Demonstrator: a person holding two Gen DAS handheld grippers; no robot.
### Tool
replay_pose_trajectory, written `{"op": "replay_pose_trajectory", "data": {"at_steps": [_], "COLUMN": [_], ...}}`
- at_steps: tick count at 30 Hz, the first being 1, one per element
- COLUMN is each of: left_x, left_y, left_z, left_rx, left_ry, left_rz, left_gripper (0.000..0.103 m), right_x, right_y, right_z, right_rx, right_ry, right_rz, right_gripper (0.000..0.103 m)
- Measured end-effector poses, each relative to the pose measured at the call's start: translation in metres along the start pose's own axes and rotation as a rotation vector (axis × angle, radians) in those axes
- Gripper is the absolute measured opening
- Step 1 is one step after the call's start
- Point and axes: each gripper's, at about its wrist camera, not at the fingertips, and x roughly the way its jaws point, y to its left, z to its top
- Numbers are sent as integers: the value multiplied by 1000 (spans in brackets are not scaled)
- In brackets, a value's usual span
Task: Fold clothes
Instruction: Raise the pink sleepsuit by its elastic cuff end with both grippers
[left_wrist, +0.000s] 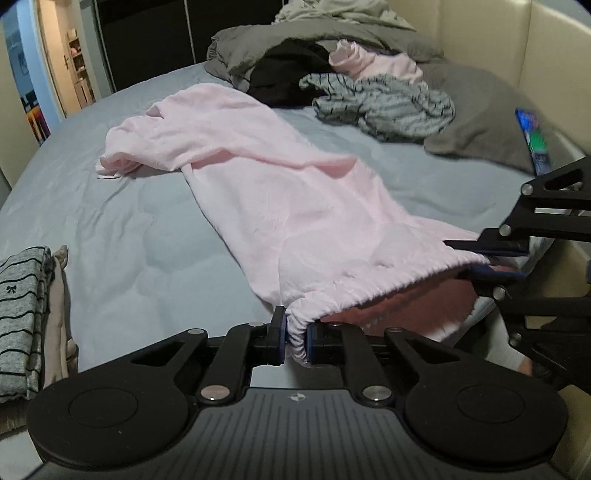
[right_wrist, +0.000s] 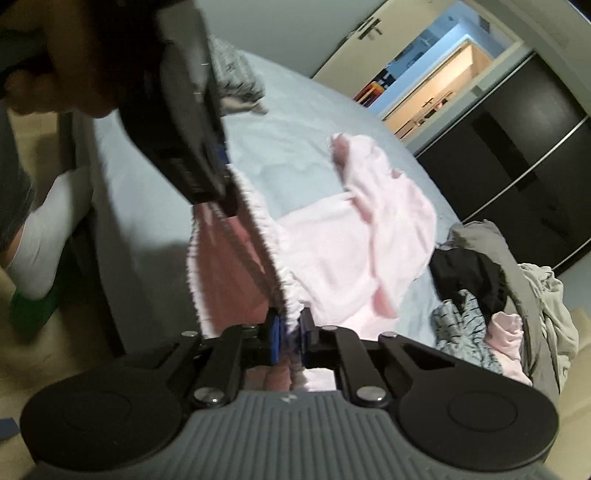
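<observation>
A pale pink garment (left_wrist: 266, 177) with a gathered elastic waistband lies stretched lengthwise on the light blue bed (left_wrist: 129, 240). My left gripper (left_wrist: 295, 332) is shut on one end of the waistband, which bunches between its blue pads. My right gripper (left_wrist: 480, 264), at the right edge of the left wrist view, pinches the other end. The near edge is lifted off the bed and opens the waist. In the right wrist view my right gripper (right_wrist: 290, 332) is shut on the waistband of the pink garment (right_wrist: 351, 251), and the left gripper (right_wrist: 227, 184) grips it at upper left.
A heap of unfolded clothes (left_wrist: 369, 85) lies at the far end: grey, black, pink and striped pieces. A grey pillow (left_wrist: 480, 122) sits by the cream headboard. A folded striped stack (left_wrist: 22, 317) rests at the near left. A person's white-socked leg (right_wrist: 37, 240) stands beside the bed.
</observation>
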Motion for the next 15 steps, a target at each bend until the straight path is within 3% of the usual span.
{"op": "replay_pose_trajectory", "data": {"at_steps": [9, 15], "left_x": [-38, -91], "left_y": [-1, -3], "left_z": [3, 26], "left_rx": [-90, -48], "left_ry": [-14, -49], "left_rz": [-37, -37], "left_gripper": [7, 7], "right_x": [-35, -77], "right_y": [-18, -33], "right_z": [13, 26], "right_rx": [-13, -49], "right_ry": [-39, -110], "right_rz": [23, -14], "right_gripper": [11, 11]}}
